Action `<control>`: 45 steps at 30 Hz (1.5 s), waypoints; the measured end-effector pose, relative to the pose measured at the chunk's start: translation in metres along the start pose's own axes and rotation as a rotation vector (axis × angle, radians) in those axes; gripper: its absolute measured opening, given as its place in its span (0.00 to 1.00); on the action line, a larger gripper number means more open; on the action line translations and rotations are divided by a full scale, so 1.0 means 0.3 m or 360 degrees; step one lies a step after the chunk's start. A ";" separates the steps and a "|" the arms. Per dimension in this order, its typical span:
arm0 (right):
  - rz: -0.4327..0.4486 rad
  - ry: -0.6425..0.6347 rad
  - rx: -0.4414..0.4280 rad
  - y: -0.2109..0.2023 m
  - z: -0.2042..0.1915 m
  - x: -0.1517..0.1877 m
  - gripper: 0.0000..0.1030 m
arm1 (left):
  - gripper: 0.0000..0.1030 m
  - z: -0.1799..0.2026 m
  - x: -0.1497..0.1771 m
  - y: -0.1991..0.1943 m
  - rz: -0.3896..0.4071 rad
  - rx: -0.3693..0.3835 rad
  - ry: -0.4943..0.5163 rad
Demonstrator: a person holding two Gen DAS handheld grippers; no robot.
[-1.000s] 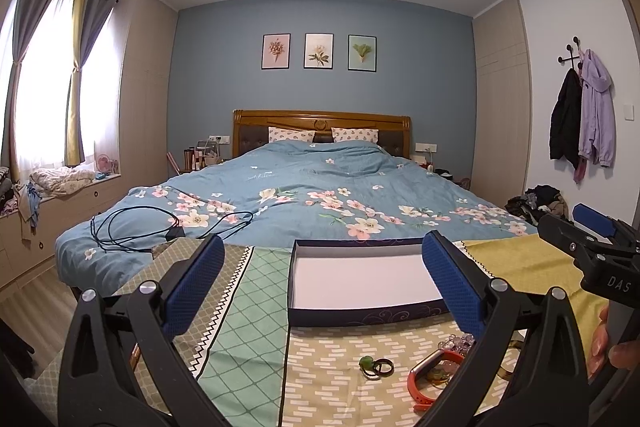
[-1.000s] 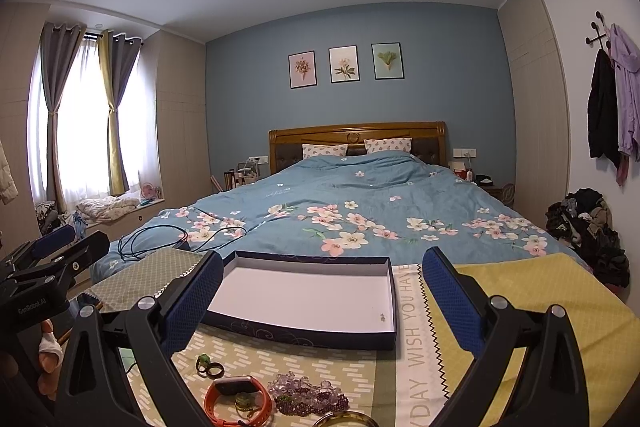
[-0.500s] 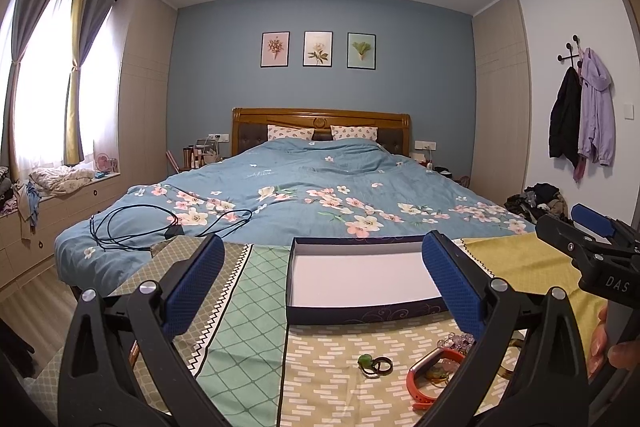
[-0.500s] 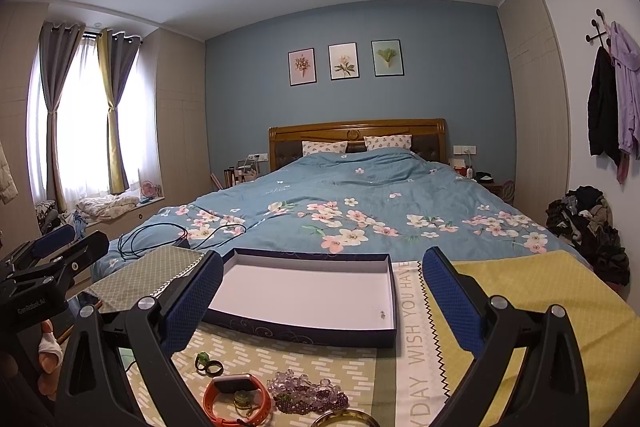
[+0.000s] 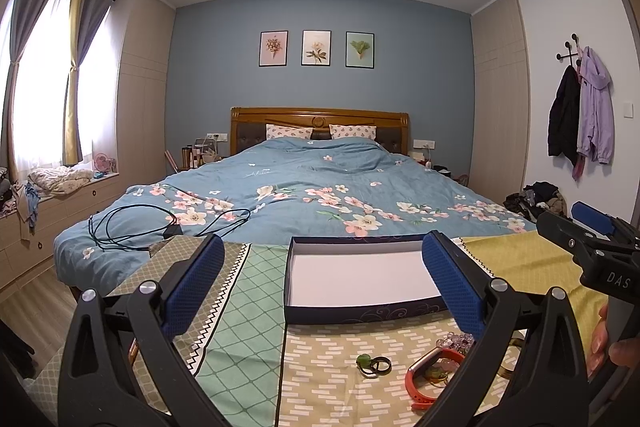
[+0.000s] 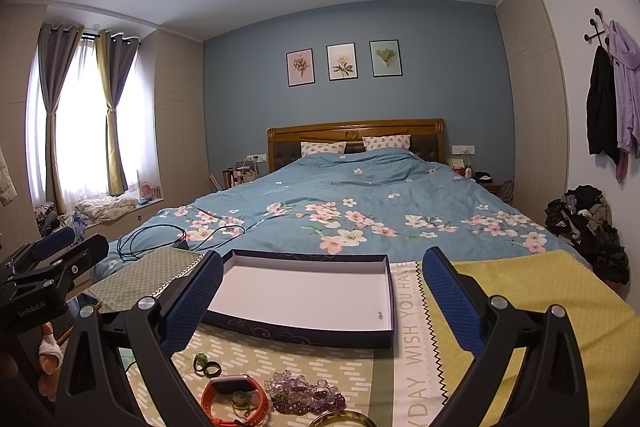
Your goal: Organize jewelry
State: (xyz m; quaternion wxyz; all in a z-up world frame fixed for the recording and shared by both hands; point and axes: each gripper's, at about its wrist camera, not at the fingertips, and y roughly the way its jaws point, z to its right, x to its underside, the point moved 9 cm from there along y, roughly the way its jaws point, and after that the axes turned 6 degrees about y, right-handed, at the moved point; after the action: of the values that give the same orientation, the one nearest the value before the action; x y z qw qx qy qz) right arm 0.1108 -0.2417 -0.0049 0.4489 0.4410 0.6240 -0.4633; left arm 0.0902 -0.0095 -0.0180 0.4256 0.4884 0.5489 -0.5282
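An empty dark blue box with a white inside [image 5: 362,277] [image 6: 304,297] lies on the patterned cloth. In front of it lie rings with a green stone [image 5: 370,363] [image 6: 206,365], an orange band [image 5: 430,385] [image 6: 234,399], purple and clear bead strands [image 6: 304,393] [image 5: 458,339] and a gold bangle [image 6: 346,419]. My left gripper [image 5: 320,291] is open and empty above the cloth, left of the jewelry. My right gripper [image 6: 320,299] is open and empty above the jewelry. Each gripper shows at the edge of the other's view.
The cloth covers a table [image 6: 540,307] at the foot of a bed with a blue floral duvet [image 5: 320,195]. A black cable [image 5: 132,227] lies on the bed's left. A phone [image 6: 86,301] lies at the table's left edge. Clothes are piled at right [image 6: 588,227].
Both views have tilted up very slightly. Nothing on the table has moved and both grippers stay open.
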 end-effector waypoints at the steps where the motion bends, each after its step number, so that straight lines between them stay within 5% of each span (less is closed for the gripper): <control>1: 0.0001 0.0003 0.0000 0.000 0.002 0.000 0.94 | 0.95 0.002 0.001 0.001 0.0000 0.0000 0.0001; 25: -0.0083 0.0027 0.0029 0.022 0.046 0.028 0.94 | 0.95 0.028 0.035 0.050 -0.0067 0.0048 0.0029; 31: -0.0259 0.0021 0.0078 0.053 0.116 0.087 0.94 | 0.95 0.081 0.097 0.096 -0.0201 0.0185 0.0096; 36: -0.0548 -0.0002 0.0053 0.092 0.161 0.207 0.94 | 0.94 0.156 0.190 0.148 -0.0357 0.0304 0.0217; 41: -0.0849 -0.0010 -0.0045 0.111 0.164 0.353 0.88 | 0.77 0.233 0.311 0.198 -0.0562 0.0449 0.0308; 45: -0.0953 -0.0052 -0.0074 0.109 0.166 0.416 0.81 | 0.69 0.261 0.390 0.233 -0.0722 0.0571 0.0288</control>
State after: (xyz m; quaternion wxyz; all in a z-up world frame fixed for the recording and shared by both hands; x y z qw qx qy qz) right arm 0.1239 -0.2675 -0.1401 0.3123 0.2194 0.7294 -0.5678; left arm 0.1367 -0.0797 -0.1507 0.1530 0.4657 0.5776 -0.6527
